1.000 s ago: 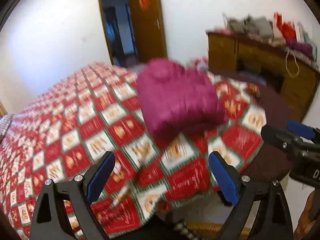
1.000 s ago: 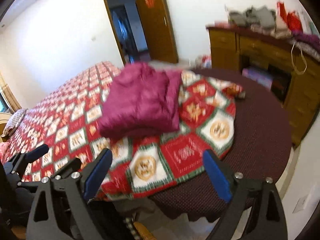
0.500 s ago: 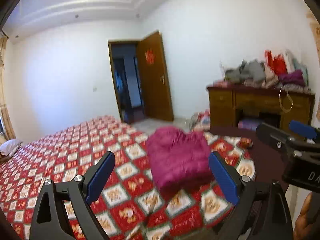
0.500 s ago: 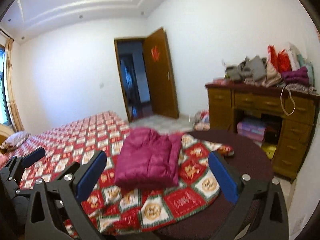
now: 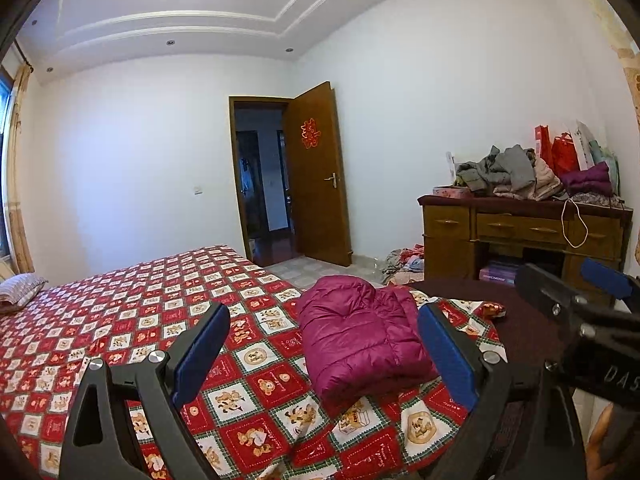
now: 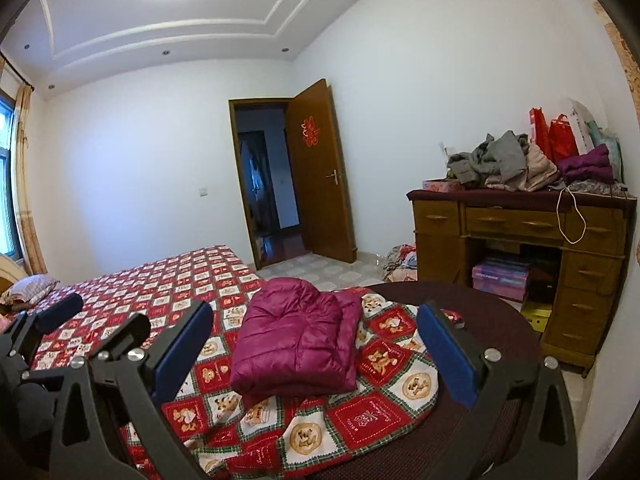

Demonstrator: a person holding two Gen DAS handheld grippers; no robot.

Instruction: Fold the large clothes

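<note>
Jacket, magenta quilted, folded into a compact block, lower centre of frame on checked bedspread; left gripper and right gripper both wide, empty, raised clear. Advice: check edges lie square, then fetch next garment from dresser pile

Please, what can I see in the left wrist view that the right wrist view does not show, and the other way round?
Only the left wrist view shows the right gripper at its right edge, fingers apart, holding nothing.

Only the right wrist view shows the left gripper at its left edge, also open, and the window.

Both show the folded magenta quilted jacket lying on the red checked bedspread, the open brown wooden door, and the brown wooden dresser piled with clothes.
</note>
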